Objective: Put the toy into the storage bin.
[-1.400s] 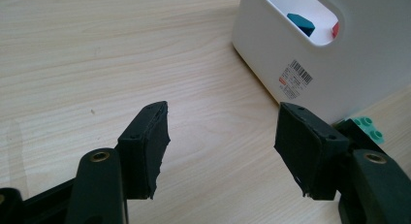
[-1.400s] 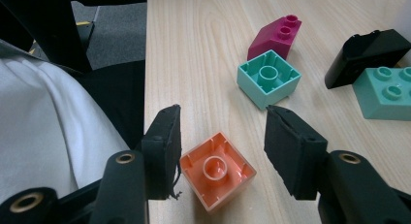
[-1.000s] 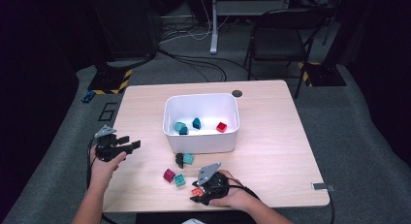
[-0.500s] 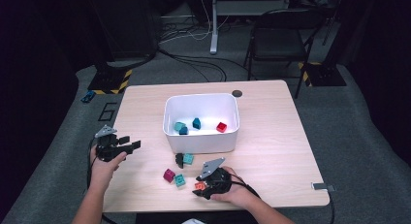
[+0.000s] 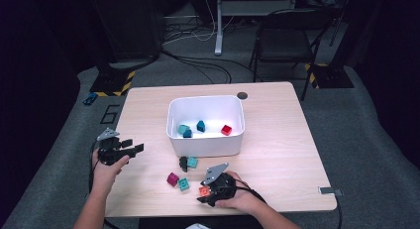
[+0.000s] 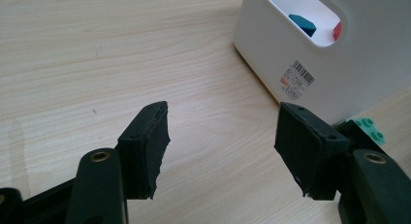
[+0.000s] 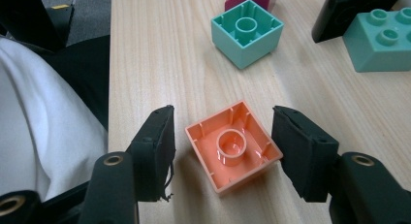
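Right gripper (image 7: 220,153) jaws just opened wide, straddling upturned orange block (image 7: 233,145) near table's (image 5: 277,154) front edge, lined up for grab.

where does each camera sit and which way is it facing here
High view: fixed above the person's side, facing forward and down on the table; both forearms, left gripper and right gripper show.
Left gripper view: rides the left gripper, facing along its open jaws at the white bin.
Right gripper view: rides the right gripper, facing down at the orange block between its just-opened jaws; a white sleeve shows.
Shared: high and left gripper views both show the bin.
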`<action>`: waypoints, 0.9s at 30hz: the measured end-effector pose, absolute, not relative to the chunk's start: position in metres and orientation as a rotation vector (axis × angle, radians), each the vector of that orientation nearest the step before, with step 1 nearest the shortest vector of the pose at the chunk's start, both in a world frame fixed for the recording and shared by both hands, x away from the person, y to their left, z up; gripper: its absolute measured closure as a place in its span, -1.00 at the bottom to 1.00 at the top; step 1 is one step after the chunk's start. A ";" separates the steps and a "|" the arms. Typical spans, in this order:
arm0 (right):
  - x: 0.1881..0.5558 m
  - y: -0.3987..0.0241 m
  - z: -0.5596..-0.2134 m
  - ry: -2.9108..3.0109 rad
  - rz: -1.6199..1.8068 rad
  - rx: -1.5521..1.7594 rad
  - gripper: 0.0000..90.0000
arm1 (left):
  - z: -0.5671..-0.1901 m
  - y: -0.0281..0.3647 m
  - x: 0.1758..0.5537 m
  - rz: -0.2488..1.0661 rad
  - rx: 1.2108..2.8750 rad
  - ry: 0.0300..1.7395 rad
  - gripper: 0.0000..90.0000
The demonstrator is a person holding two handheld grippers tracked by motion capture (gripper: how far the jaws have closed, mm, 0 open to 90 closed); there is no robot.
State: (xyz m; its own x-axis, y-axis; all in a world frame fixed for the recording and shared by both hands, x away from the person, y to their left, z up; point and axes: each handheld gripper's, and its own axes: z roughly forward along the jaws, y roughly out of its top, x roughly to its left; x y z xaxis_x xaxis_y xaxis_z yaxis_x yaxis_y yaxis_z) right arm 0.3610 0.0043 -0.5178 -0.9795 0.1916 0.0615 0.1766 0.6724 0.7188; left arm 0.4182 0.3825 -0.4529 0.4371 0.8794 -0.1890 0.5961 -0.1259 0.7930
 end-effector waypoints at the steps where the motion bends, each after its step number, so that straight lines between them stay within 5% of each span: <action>1: 0.361 0.004 -0.519 2.851 1.202 0.302 -0.04 | -0.453 0.382 0.418 0.412 1.827 1.260 -0.19; 8: 0.363 0.002 -0.517 2.827 1.179 0.328 0.12 | -0.453 0.383 0.418 0.413 1.825 1.260 -0.19; 27: 0.371 -0.003 -0.488 2.770 1.238 0.440 0.15 | -0.451 0.384 0.417 0.419 1.816 1.260 -0.19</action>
